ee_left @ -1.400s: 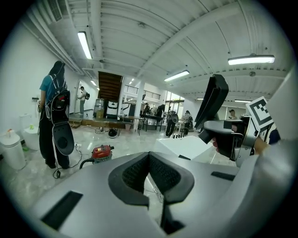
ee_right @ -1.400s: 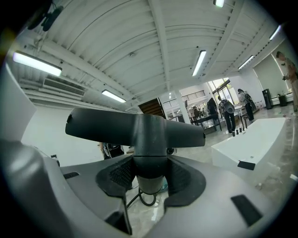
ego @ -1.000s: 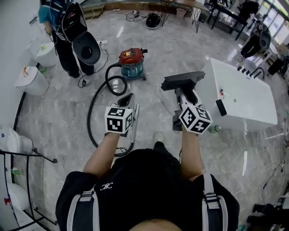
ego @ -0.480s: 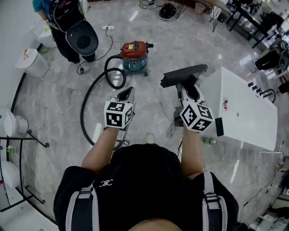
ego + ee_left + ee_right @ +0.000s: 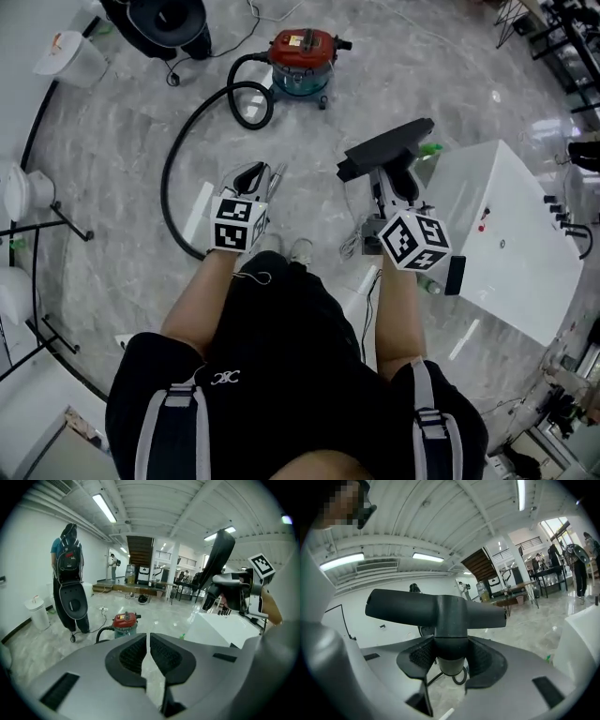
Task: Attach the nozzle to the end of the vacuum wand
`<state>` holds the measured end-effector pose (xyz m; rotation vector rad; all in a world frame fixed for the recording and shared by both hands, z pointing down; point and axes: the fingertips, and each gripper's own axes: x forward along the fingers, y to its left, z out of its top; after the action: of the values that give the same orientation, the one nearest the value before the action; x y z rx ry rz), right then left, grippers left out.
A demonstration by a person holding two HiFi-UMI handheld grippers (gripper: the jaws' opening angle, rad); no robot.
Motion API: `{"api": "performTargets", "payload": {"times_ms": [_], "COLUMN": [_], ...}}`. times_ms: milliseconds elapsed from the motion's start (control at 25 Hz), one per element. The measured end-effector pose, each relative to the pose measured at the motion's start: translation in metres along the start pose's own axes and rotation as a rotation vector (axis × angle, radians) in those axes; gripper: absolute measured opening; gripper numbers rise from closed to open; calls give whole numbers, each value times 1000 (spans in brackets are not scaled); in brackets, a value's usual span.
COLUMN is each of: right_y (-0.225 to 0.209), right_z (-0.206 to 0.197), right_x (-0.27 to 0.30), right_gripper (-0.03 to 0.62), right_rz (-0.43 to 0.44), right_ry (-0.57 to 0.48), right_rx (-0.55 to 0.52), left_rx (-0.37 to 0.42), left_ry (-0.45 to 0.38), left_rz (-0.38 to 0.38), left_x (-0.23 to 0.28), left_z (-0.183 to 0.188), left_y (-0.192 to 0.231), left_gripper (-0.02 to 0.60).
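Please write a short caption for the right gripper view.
The right tongs grip the black vacuum nozzle by its neck.

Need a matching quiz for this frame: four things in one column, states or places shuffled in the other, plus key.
Things:
1. left hand-held gripper
2. right hand-held gripper
3. red-lidded canister vacuum
4. white rectangular cabinet

States or places:
A. on the floor, black hose attached
B. jaws together, nothing between
C. at the right of the head view
D. clamped on the neck of the black T-shaped plastic nozzle

Pairs: 1-B, 2-D, 3-A, 4-C
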<state>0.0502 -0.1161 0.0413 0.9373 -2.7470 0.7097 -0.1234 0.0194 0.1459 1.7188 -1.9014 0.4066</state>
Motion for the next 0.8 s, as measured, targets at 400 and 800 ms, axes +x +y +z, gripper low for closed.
{"api": "performTargets", "payload": {"times_ms": [400,800], "right_y": [-77,-179], "right_z": [-177,-442], "right_x": [131,233], "right_gripper": [193,193], "right_rz": [150,91], "right_ry": [86,258], "right_rx": [218,308], "left_rx": [-11,24], "left_ry": [368,660], "left_rz": [14,10], "left_x": [207,372], "left_z": [-253,-549], "left_y": [82,140], "left_gripper": [95,149]}}
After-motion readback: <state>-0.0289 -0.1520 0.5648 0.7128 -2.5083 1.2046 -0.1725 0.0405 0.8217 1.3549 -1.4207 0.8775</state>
